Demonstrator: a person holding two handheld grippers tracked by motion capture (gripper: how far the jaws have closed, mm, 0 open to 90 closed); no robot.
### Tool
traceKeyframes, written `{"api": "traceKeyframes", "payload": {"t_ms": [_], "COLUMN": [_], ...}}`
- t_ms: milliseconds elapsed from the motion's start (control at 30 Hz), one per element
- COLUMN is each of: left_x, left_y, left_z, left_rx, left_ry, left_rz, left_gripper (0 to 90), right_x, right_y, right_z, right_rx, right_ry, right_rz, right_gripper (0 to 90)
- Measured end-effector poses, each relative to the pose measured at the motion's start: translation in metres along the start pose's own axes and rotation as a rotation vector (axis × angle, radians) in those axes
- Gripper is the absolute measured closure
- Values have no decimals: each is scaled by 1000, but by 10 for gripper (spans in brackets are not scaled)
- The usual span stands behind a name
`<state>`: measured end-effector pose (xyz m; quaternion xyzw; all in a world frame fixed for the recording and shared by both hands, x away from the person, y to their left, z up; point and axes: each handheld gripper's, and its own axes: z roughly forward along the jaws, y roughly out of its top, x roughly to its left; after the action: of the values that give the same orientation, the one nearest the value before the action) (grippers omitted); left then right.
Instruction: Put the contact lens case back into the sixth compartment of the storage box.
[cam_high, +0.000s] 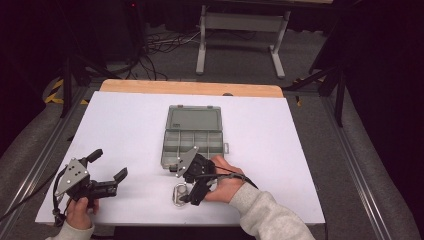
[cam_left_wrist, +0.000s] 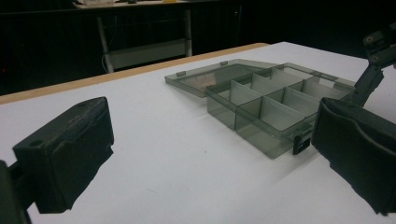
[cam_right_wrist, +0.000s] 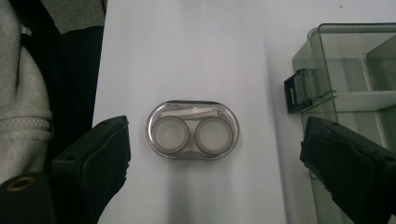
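On the left of the white table (cam_high: 125, 125), the left gripper (cam_high: 107, 165) lies low and level in the person's left hand (cam_high: 80, 206), pointing toward the middle of the table. Its jaws stand wide apart with nothing between them, released; in the left gripper view they frame bare tabletop and the near corner of the organiser box (cam_left_wrist: 275, 112).

Moving right, the oval contact lens case (cam_high: 180, 194) lies flat on the table near the front edge, just in front of the box and apart from it. In the right gripper view the contact lens case (cam_right_wrist: 192, 129) shows two round wells side by side, so its long axis runs across that picture, from one jaw toward the other. In the high view the case is too small and too covered to judge its axis.

Directly above it, the right gripper (cam_right_wrist: 215, 163) points down, held by the right hand (cam_high: 225, 181). Its jaws are open, one on each side of the case's ends, neither touching it.

The clear grey compartment box (cam_high: 192, 142) sits at the table's centre, lid open and lying flat on the far side, a black latch (cam_right_wrist: 299, 91) on its near wall.
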<state>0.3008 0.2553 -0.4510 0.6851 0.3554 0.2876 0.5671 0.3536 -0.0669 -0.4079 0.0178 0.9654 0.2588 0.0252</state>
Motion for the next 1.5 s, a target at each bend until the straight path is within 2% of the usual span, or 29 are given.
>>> {"api": "traceKeyframes", "payload": {"t_ms": [400,933,1267,1400,1500], "left_x": [0,0,0,0,0], "left_y": [0,0,0,0,0], "left_z": [0,0,0,0,0], "left_rx": [2,1,2,0,-1], "left_ry": [2,1,0,0,1], "left_rz": [-1,-3,-1,-2,-3], "left_gripper": [0,0,0,0,0], "right_x": [5,8,9,9,9], "right_y": [-1,-1,-1,-1,-1], "right_z": [19,36,45,45,45], "right_rx": [16,48,78,84,83], "right_ry": [27,48,41,35,31], "right_rz": [7,12,18,14,10], "right_gripper": [86,116,197,259,264]}}
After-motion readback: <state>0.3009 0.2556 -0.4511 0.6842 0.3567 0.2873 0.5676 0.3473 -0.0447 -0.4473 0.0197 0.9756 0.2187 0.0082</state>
